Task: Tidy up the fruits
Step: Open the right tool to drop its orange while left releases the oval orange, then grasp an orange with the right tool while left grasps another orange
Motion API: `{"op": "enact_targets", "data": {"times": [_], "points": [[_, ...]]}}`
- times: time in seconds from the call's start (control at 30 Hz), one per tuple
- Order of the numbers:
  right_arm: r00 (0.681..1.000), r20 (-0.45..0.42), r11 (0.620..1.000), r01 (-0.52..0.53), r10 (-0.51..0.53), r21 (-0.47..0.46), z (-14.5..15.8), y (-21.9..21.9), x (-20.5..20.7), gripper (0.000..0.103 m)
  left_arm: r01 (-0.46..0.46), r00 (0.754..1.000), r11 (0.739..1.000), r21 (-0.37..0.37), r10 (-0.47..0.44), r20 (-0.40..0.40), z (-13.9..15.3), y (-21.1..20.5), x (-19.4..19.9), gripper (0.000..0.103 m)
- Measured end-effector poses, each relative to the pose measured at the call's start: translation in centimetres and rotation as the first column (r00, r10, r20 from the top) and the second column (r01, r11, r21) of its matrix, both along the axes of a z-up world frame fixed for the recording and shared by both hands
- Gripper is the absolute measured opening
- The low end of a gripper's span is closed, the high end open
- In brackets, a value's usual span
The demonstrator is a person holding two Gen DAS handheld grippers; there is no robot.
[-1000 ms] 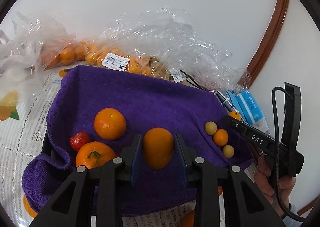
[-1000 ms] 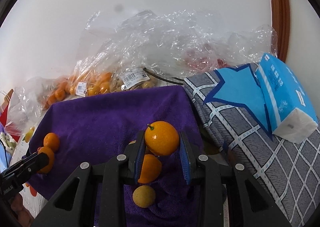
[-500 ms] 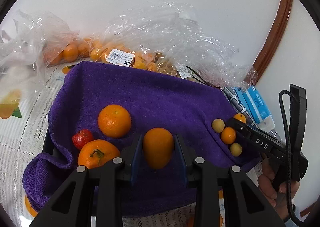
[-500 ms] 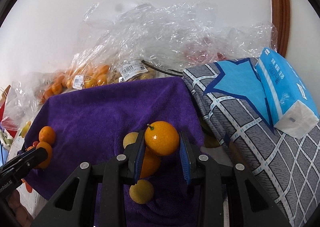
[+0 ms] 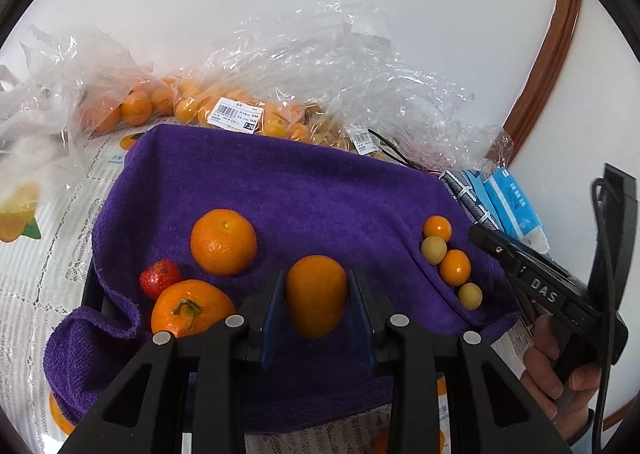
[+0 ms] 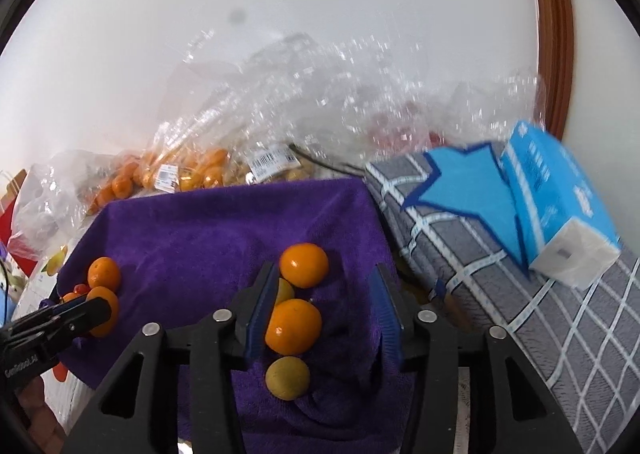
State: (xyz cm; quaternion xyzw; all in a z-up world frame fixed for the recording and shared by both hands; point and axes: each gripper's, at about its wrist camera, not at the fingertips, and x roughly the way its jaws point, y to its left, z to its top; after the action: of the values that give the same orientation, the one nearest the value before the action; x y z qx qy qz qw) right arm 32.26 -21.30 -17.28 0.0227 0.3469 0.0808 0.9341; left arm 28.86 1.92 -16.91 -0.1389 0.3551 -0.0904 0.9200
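My left gripper (image 5: pixel 316 312) is shut on an orange (image 5: pixel 316 296) and holds it over the purple towel (image 5: pixel 300 190). On the towel to its left lie two oranges (image 5: pixel 223 241) and a red strawberry (image 5: pixel 160 279). My right gripper (image 6: pixel 322 312) is open over the towel's right edge (image 6: pixel 224 226). A small orange (image 6: pixel 304 265) lies on the towel between its fingers, in a row with a second small orange (image 6: pixel 293 327) and two yellow fruits (image 6: pixel 288 378). The same row shows in the left wrist view (image 5: pixel 454 267), beside the right gripper's body (image 5: pixel 560 294).
Clear plastic bags of oranges (image 5: pixel 240 114) lie behind the towel against the white wall. A grey checked cushion (image 6: pixel 520 294) with a blue tissue pack (image 6: pixel 560 210) lies right of the towel. A lace cloth (image 5: pixel 36 238) covers the table on the left.
My right gripper has opened and let go of the small orange, which now rests on the towel at the far end of the row. My left gripper still holds its orange.
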Motion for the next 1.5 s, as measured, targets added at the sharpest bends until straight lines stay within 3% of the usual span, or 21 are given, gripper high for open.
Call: {"op": "enact_targets", "data": {"times": [0.2, 0.37, 0.63, 0.8, 1.1, 1.2, 1.23, 1.27, 1.5], "points": [[0.999, -0.006, 0.997, 0.043, -0.044, -0.062, 2.2, 0.4, -2.4, 0.051, 0.012, 1.000, 1.000, -0.016, -0.012, 0.002, 0.4, 0.3, -0.1, 0.032], [0.999, -0.041, 0.998, 0.001, -0.004, -0.057, 3.4, 1.3, -7.4, 0.051, 0.009, 1.000, 1.000, -0.012, -0.009, 0.025, 1.2, 0.2, -0.6, 0.038], [0.994, -0.093, 0.998, -0.061, 0.058, -0.027, 3.0, 3.3, -14.1, 0.051, -0.002, 0.996, 1.000, -0.002, 0.003, 0.088, 3.9, 0.6, -3.3, 0.043], [0.987, -0.114, 0.994, -0.108, 0.109, 0.021, 2.3, 4.5, -17.1, 0.052, -0.010, 0.996, 1.000, 0.005, 0.010, 0.085, 4.9, 2.7, -6.8, 0.043], [0.971, -0.158, 0.983, -0.170, 0.179, 0.070, -0.6, 7.8, -17.5, 0.052, -0.062, 0.997, 0.996, 0.066, 0.060, 0.038, 4.0, 7.1, -10.9, 0.044], [0.966, -0.184, 0.983, -0.178, 0.182, 0.039, -1.7, 9.2, -16.7, 0.052, -0.054, 0.998, 0.996, 0.075, 0.053, 0.017, 3.5, 7.2, -11.2, 0.044], [0.965, -0.193, 0.984, -0.178, 0.179, 0.027, -2.1, 9.5, -16.5, 0.048, -0.050, 0.999, 0.995, 0.084, 0.049, 0.013, 3.3, 7.1, -11.2, 0.044], [0.960, -0.211, 0.982, -0.185, 0.186, 0.023, -2.5, 9.8, -16.2, 0.036, -0.044, 0.999, 0.995, 0.093, 0.043, 0.010, 3.2, 6.9, -11.2, 0.044], [0.969, -0.167, 0.983, -0.181, 0.180, 0.010, -1.9, 8.2, -17.1, 0.035, 0.020, 1.000, 0.999, 0.049, -0.019, -0.022, 2.4, 5.0, -10.6, 0.044]]}}
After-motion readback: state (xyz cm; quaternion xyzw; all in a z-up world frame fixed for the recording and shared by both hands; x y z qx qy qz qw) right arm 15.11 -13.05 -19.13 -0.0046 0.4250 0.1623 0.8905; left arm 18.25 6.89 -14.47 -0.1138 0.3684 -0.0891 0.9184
